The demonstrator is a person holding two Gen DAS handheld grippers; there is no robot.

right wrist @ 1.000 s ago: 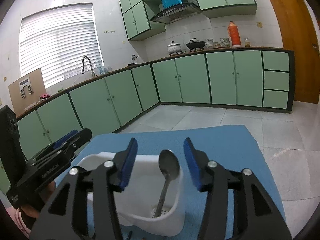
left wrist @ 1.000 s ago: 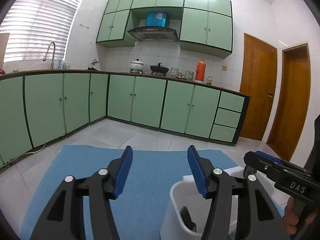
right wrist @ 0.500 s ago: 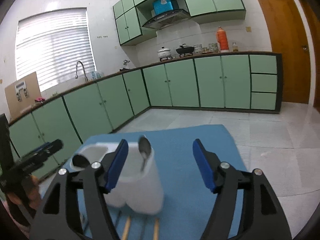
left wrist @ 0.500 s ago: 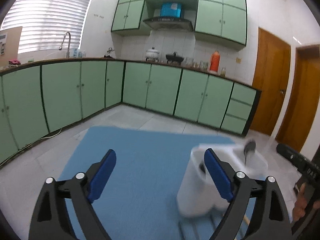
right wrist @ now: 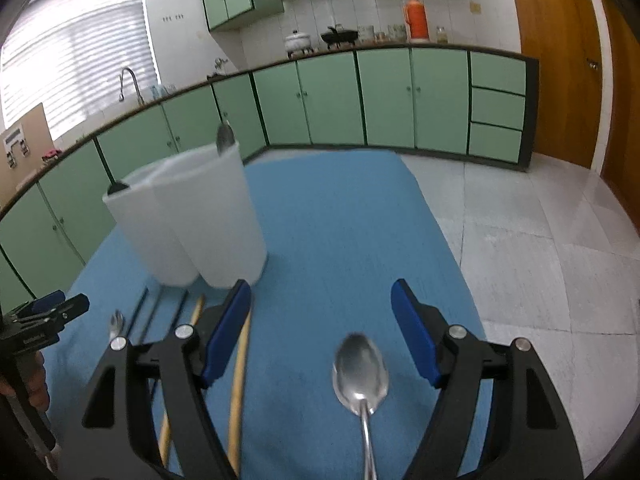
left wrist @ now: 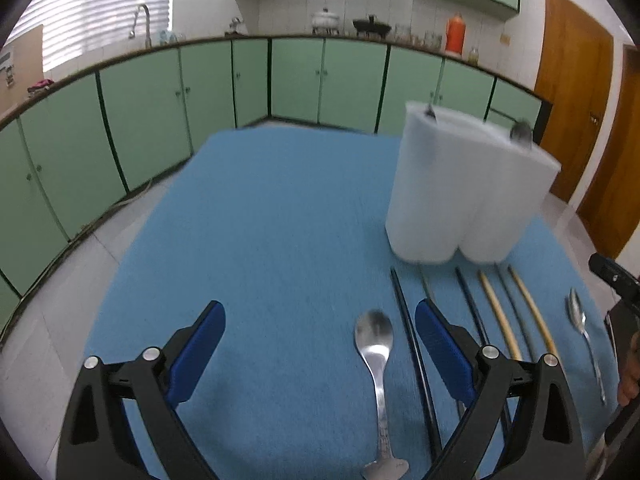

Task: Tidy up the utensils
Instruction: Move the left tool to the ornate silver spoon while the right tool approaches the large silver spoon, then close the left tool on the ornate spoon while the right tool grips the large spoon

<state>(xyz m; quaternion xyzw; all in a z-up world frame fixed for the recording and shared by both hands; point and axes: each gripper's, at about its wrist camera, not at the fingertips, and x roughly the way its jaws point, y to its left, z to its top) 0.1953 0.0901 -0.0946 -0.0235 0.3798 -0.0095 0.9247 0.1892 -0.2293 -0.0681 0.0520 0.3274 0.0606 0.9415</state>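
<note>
A white two-part utensil holder stands on the blue mat, with a spoon bowl showing above its rim; the holder also shows in the right wrist view. In front of it lie black chopsticks, wooden chopsticks and two metal spoons. My left gripper is open and empty, above one spoon. My right gripper is open and empty, above the other spoon, with a wooden chopstick by its left finger.
The mat lies on a table with edges left and right, tiled floor beyond. Green kitchen cabinets run along the far walls. Wooden doors are at the right.
Both grippers have drawn back from the holder and tilted down. The chopsticks and spoons on the mat have come into view. Both jaws stand wider open.
</note>
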